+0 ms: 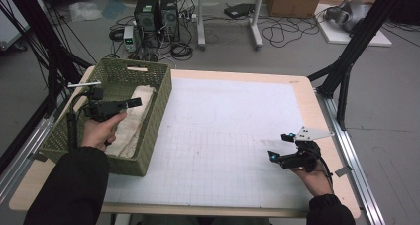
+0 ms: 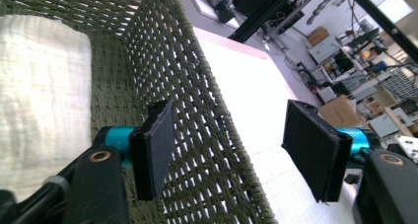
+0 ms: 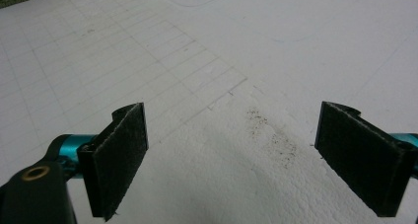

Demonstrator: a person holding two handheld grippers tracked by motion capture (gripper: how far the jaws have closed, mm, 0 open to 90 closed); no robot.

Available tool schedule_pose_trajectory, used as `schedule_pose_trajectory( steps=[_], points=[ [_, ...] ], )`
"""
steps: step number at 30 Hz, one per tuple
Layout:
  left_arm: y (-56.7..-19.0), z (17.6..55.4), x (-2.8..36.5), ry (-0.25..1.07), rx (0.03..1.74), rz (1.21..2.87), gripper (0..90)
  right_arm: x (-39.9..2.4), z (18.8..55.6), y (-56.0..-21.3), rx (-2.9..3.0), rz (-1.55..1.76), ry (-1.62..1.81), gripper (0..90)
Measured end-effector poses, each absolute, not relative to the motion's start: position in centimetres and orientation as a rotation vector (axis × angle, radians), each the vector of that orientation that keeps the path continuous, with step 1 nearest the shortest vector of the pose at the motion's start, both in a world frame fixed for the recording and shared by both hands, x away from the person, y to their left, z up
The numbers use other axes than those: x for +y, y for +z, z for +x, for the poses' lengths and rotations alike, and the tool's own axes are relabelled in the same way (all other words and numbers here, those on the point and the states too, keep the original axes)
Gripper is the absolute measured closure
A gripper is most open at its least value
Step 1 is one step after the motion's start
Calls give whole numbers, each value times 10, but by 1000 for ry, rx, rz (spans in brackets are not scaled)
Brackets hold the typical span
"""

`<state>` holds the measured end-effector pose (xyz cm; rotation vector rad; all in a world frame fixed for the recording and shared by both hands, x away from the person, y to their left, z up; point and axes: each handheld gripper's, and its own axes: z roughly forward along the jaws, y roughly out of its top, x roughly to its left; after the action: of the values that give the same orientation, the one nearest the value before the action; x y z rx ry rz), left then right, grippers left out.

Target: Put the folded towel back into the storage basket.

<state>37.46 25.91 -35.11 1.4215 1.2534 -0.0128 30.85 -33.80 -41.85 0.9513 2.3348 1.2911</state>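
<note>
**Releasing the folded cloth into the woven basket**

Taking the green woven basket (image 1: 153, 111) at the table's left as landmark and reading left to right: the folded cream cloth (image 1: 131, 123) lies inside it, along its right-hand wall, and appears settled on the basket floor. Your left gripper (image 1: 132, 102) hovers over the cloth near that wall, jaws parted and holding nothing; in the left gripper view the wall (image 2: 197, 100) stands between the two pads, one pad inside the basket (image 2: 156, 145) and one outside, neither pressing on the weave. The step in hand looks like the withdrawal after a drop. Lift straight up until both pads clear the rim before you swing toward the mat, or the inner pad may snag the weave and drag the basket. Keep the jaws wide so no fold of cloth catches. Well to the right of the basket, your right gripper (image 1: 277, 145) rests low over the white gridded mat (image 3: 207, 51), released and empty; leave it parked there.
</note>
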Motion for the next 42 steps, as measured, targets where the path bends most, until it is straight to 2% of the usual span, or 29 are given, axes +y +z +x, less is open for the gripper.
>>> schedule_pose_trajectory(
  steps=[7, 24, 42],
  points=[
    [-351, 372, 259, -4, 1268, 1419, 278, -339, 308, -417, 2327, 953, 1301, 117],
    [-341, 369, 237, -30, 1192, 1422, 280, -338, 309, -416, 2324, 951, 1302, 116],
    [-329, 361, 192, -23, 1100, 1467, 282, -339, 309, -414, 2313, 946, 1312, 117]
  ],
)
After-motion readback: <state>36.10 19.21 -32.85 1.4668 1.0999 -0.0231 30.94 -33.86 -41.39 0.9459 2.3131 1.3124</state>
